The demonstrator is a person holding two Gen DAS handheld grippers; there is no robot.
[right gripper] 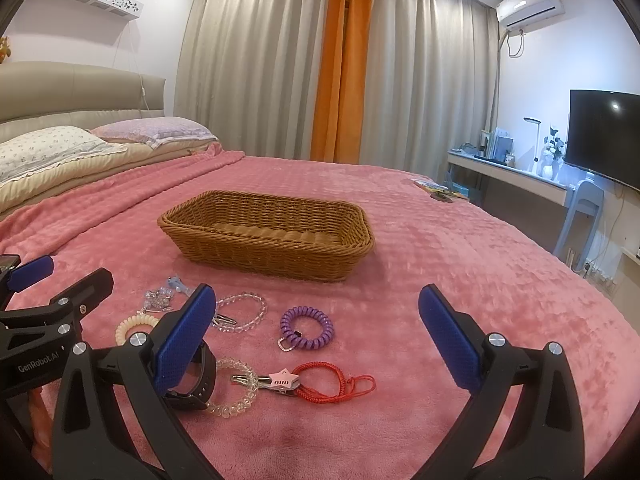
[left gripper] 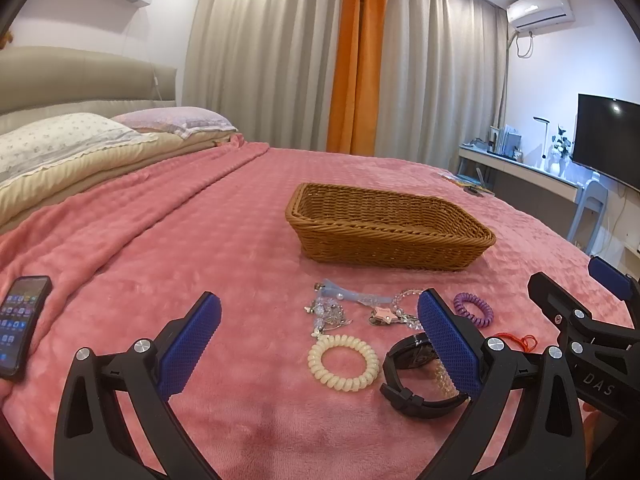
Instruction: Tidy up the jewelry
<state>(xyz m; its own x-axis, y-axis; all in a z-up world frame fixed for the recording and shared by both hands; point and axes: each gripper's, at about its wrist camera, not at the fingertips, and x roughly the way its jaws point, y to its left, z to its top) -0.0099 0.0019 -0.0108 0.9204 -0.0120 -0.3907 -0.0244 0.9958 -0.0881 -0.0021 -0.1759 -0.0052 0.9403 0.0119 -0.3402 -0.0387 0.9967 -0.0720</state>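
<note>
A brown wicker basket (left gripper: 390,228) (right gripper: 266,232) stands on the pink blanket, with nothing showing inside. In front of it lies a scatter of jewelry: a cream coil band (left gripper: 343,362) (right gripper: 134,328), a purple coil band (left gripper: 473,309) (right gripper: 306,328), a black watch (left gripper: 416,376) (right gripper: 198,380), a clear bead bracelet (right gripper: 242,312), a clear coil band (right gripper: 236,386), a pink star clip (right gripper: 282,380) (left gripper: 383,314), a red cord (right gripper: 336,384) (left gripper: 518,340) and a silver charm cluster (left gripper: 326,312) (right gripper: 158,298). My left gripper (left gripper: 320,344) hangs open over the cream band. My right gripper (right gripper: 316,340) hangs open near the purple band.
A phone (left gripper: 22,324) with its screen lit lies on the blanket at the left. Pillows (left gripper: 68,140) and a headboard are at the far left. A desk (right gripper: 508,176) with a lamp, a monitor (right gripper: 604,136) and a chair stand past the bed's right edge.
</note>
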